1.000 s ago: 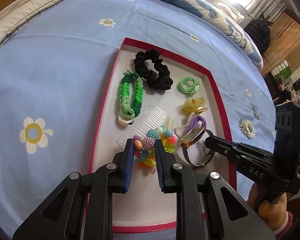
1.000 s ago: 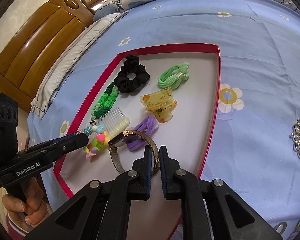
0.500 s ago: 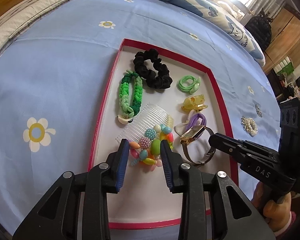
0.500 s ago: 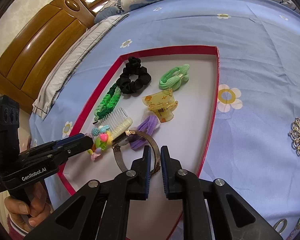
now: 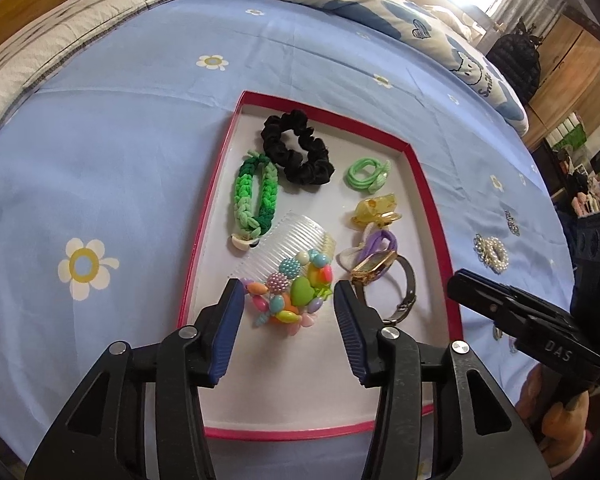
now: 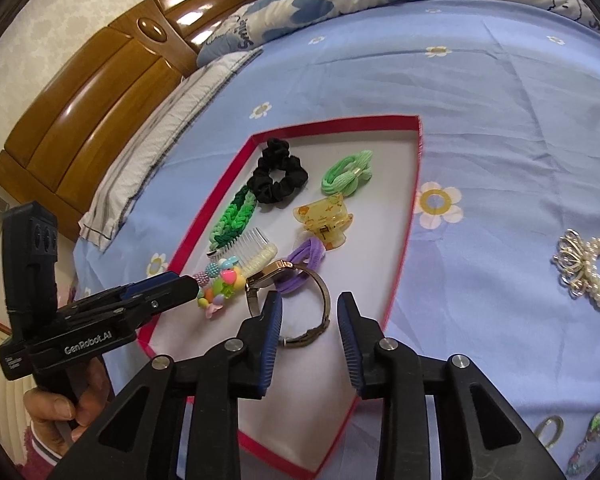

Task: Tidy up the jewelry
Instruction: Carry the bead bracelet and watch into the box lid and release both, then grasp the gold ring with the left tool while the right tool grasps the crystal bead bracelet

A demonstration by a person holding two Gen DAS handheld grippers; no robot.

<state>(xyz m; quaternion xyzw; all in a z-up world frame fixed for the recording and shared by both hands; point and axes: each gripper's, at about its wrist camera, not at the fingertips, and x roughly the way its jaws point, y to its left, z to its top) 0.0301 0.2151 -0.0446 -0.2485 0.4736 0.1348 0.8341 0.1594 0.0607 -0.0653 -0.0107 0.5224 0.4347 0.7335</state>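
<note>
A red-rimmed white tray [image 5: 428,200] [image 6: 414,184] lies on the blue bedspread. It holds a black scrunchie [image 5: 298,148], a green braided band [image 5: 256,200], a green hair tie [image 5: 366,172], a yellow claw clip [image 6: 324,220], a clear comb [image 5: 288,240], a purple hair tie [image 6: 306,258], a colourful bead bracelet [image 5: 292,294] and a gold watch [image 6: 300,300]. My left gripper [image 5: 288,304] is open, its fingers either side of the bead bracelet. My right gripper [image 6: 310,320] is open, just above the watch band.
A pearl bracelet with a metal ornament [image 6: 592,272] [image 5: 492,250] lies on the bedspread right of the tray. More small pieces [image 6: 588,436] lie near the lower right. A pillow [image 6: 168,132] and wooden headboard [image 6: 112,88] are at the left.
Both grippers have opened: the left let go of the bead bracelet, the right let go of the watch band. Both have drawn back a little from the tray.
</note>
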